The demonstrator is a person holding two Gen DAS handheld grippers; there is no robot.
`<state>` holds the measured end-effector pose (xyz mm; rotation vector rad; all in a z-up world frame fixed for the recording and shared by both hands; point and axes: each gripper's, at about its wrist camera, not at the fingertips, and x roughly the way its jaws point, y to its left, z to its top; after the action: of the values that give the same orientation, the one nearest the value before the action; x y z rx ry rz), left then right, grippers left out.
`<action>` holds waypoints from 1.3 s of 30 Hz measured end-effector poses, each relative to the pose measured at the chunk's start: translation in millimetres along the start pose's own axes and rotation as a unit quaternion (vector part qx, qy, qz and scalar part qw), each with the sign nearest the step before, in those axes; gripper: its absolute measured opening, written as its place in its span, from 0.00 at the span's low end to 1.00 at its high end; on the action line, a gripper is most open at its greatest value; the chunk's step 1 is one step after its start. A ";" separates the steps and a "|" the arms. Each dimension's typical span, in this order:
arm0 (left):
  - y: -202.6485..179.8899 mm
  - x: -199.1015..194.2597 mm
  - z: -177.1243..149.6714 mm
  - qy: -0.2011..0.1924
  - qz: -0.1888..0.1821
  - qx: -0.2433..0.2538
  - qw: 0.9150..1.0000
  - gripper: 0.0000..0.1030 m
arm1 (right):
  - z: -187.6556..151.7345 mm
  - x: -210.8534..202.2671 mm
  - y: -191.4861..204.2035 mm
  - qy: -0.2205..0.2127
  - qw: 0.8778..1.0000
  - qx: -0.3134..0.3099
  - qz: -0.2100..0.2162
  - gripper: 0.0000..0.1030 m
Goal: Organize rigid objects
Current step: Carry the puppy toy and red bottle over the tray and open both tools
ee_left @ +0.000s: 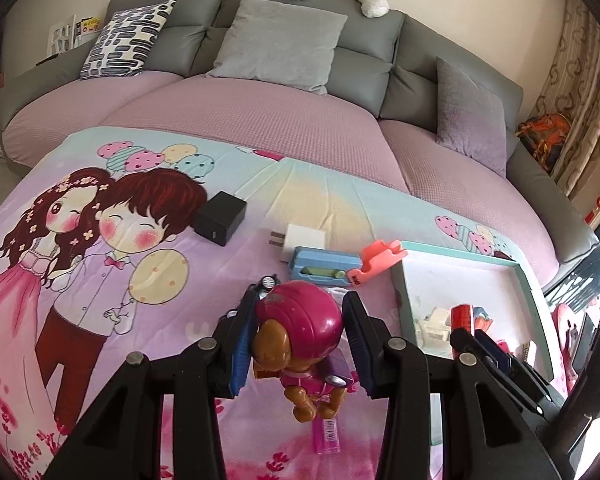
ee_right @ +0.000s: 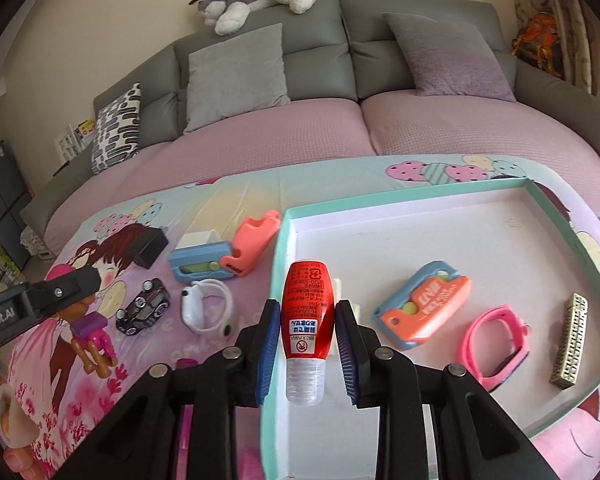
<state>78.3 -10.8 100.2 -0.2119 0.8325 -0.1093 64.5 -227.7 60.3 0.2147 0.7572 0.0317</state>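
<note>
Only the right view shows the tray's point(ee_right: 288, 240) contents; the right hand-held gripper point(ee_right: 306, 344) clamps a red bottle point(ee_right: 307, 312) over its near edge. Left hand-held gripper point(ee_left: 300, 340) grips a pink-helmeted puppy figure point(ee_left: 300, 336), hiding things beneath.

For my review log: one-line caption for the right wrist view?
Right tool grips a red bottle above the teal-rimmed tray, toys scattered on the cartoon-print cloth.

cartoon bedspread point(ee_right: 260, 196), teal tray point(ee_right: 400, 192), toy car point(ee_right: 143, 307)
</note>
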 end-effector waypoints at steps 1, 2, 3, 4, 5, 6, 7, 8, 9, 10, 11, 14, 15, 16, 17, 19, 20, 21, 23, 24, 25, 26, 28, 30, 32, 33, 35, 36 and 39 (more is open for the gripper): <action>-7.8 0.7 -0.4 0.000 -0.008 0.008 1.000 0.43 | 1.5 -2.2 -7.8 -0.003 1.000 0.009 -0.007 0.29; -15.9 1.3 -1.0 0.001 -0.016 0.016 1.000 0.43 | 2.7 -4.5 -14.9 -0.006 1.000 0.017 -0.013 0.29; -24.5 1.9 -2.0 0.002 -0.024 0.025 0.999 0.43 | 4.0 -6.6 -21.2 -0.009 0.999 0.023 -0.021 0.29; -33.0 3.1 -3.2 0.004 -0.032 0.034 0.999 0.43 | 5.0 -8.8 -27.1 -0.012 0.999 0.028 -0.030 0.29; -41.8 4.5 -4.6 0.007 -0.040 0.044 0.998 0.43 | 5.7 -11.1 -32.8 -0.015 0.999 0.032 -0.039 0.29; -50.6 6.9 -6.6 0.014 -0.047 0.054 0.997 0.43 | 6.7 -12.8 -37.8 -0.017 0.998 0.038 -0.047 0.29; -59.8 9.6 -8.9 0.022 -0.052 0.066 0.996 0.43 | 7.4 -14.1 -42.9 -0.018 0.997 0.046 -0.053 0.29; -69.1 12.2 -11.9 0.029 -0.056 0.077 0.995 0.43 | 7.8 -15.2 -47.7 -0.018 0.997 0.054 -0.057 0.29; -78.4 14.3 -14.9 0.034 -0.060 0.090 0.994 0.43 | 7.9 -15.4 -52.0 -0.018 0.996 0.061 -0.061 0.29; -87.3 15.7 -17.6 0.037 -0.065 0.102 0.992 0.43 | 8.0 -16.1 -56.0 -0.018 0.996 0.066 -0.065 0.29; -95.3 16.4 -20.0 0.039 -0.070 0.112 0.990 0.43 | 8.1 -16.7 -59.9 -0.018 0.995 0.070 -0.072 0.29; -113.3 21.9 -25.8 0.047 -0.085 0.128 0.987 0.43 | 8.4 -20.7 -70.2 -0.022 0.991 0.064 -0.117 0.29; -117.7 24.0 -28.4 0.052 -0.088 0.131 0.986 0.43 | 8.3 -22.0 -73.7 -0.023 0.989 0.063 -0.131 0.29; -121.9 26.7 -30.5 0.056 -0.090 0.133 0.985 0.43 | 7.9 -23.7 -79.1 -0.024 0.988 0.066 -0.139 0.29; -125.9 29.1 -32.7 0.060 -0.092 0.136 0.985 0.43 | 7.6 -24.9 -84.9 -0.024 0.987 0.073 -0.144 0.29; -134.1 34.2 -36.9 0.065 -0.093 0.143 0.983 0.43 | 6.8 -27.5 -95.9 -0.026 0.984 0.090 -0.152 0.29; -137.9 36.6 -38.7 0.066 -0.094 0.147 0.982 0.43 | 6.3 -28.9 -100.6 -0.026 0.983 0.097 -0.157 0.29; -141.6 39.0 -40.5 0.067 -0.095 0.151 0.982 0.43 | 5.9 -29.9 -104.8 -0.027 0.981 0.103 -0.162 0.29; -147.1 45.0 -44.5 0.074 -0.095 0.156 0.980 0.43 | 5.2 -29.8 -111.3 -0.025 0.979 0.109 -0.172 0.29; -148.8 47.4 -46.0 0.076 -0.096 0.157 0.980 0.43 | 4.6 -29.6 -113.6 -0.022 0.977 0.110 -0.179 0.29; -150.6 49.9 -47.5 0.077 -0.096 0.159 0.980 0.43 | 4.3 -29.0 -115.1 -0.019 0.976 0.112 -0.184 0.29; -151.8 52.8 -49.2 0.079 -0.094 0.162 0.979 0.43 | 4.0 -27.8 -116.3 -0.016 0.976 0.114 -0.187 0.29; -152.4 59.4 -53.5 0.089 -0.085 0.170 0.978 0.43 | 2.5 -25.1 -117.7 -0.008 0.975 0.117 -0.188 0.29; -150.5 65.0 -56.1 0.095 -0.074 0.173 0.978 0.43 | 0.7 -21.9 -118.8 0.001 0.975 0.118 -0.191 0.29; -146.4 67.5 -56.3 0.097 -0.072 0.167 0.978 0.43 | -1.3 -19.7 -120.3 0.008 0.973 0.125 -0.193 0.29; -144.0 68.3 -56.1 0.098 -0.071 0.164 0.979 0.43 | -2.3 -18.6 -121.4 0.012 0.973 0.129 -0.192 0.29; -140.4 71.3 -57.5 0.100 -0.067 0.160 0.980 0.43 | -3.7 -15.4 -123.4 0.019 0.972 0.133 -0.191 0.29; -139.2 73.0 -58.2 0.103 -0.064 0.160 0.980 0.43 | -4.1 -13.6 -123.7 0.023 0.972 0.133 -0.192 0.29; -135.5 76.6 -59.5 0.107 -0.062 0.157 0.980 0.43 | -5.9 -10.4 -124.0 0.031 0.972 0.133 -0.191 0.29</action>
<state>83.5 -165.0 37.1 0.0468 1.0029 -0.3837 46.9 -348.9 37.9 0.3211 0.8545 -0.4328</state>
